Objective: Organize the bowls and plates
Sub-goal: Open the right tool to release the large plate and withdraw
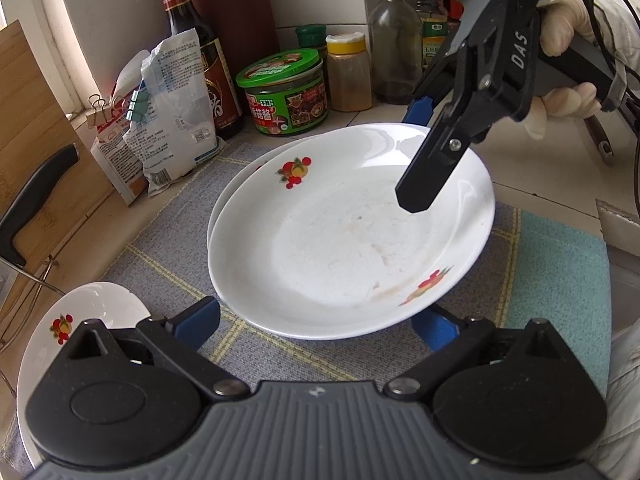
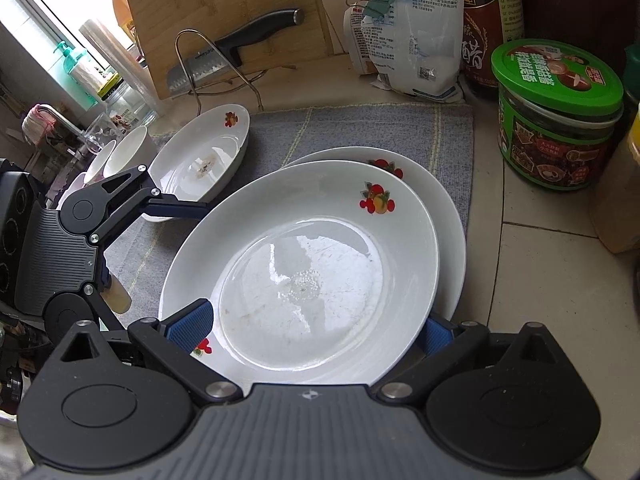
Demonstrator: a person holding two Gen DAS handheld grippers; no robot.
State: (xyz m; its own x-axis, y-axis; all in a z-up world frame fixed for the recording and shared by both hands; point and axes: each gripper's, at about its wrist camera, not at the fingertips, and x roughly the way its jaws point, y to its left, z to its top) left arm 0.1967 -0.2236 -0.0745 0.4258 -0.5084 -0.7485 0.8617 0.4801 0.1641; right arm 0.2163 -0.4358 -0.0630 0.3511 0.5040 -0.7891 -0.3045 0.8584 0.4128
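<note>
Mostly, top plate (image 2: 304, 264) hides lower plate (image 2: 448, 240).

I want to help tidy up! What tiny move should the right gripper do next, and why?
Probably close the right gripper on the rim of the top plate: its open jaws straddle that rim, and the plate sits off-centre on the lower plate.

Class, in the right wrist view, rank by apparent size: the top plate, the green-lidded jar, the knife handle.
1. Top plate, though it lies nearest the camera.
2. Green-lidded jar.
3. Knife handle, which stands farther back, so its true size is unsure.
</note>
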